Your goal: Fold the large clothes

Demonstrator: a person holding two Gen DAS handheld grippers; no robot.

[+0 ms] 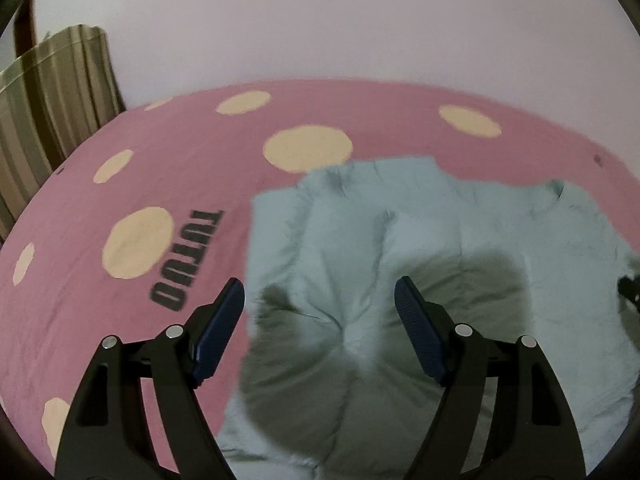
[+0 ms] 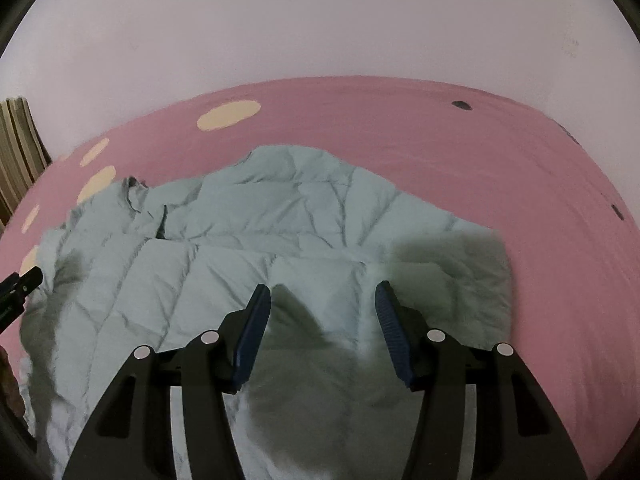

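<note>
While both hand-held grippers — left [image 1: 319,300], right [image 2: 322,306] — are hovering wide open and gripping nothing, the pale green quilted puffer jacket [image 2: 248,264] is lying on the pink spotted bedsheet [image 2: 440,140]. Likely light, puffy, slippery — pinching a hem edge seems best.

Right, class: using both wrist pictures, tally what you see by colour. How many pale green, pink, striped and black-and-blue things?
Pale green: 1, the quilted jacket
Pink: 1, the spotted bedsheet
Striped: 1, the curtain
Black and blue: 2, the left gripper and right gripper
Total: 5
</note>
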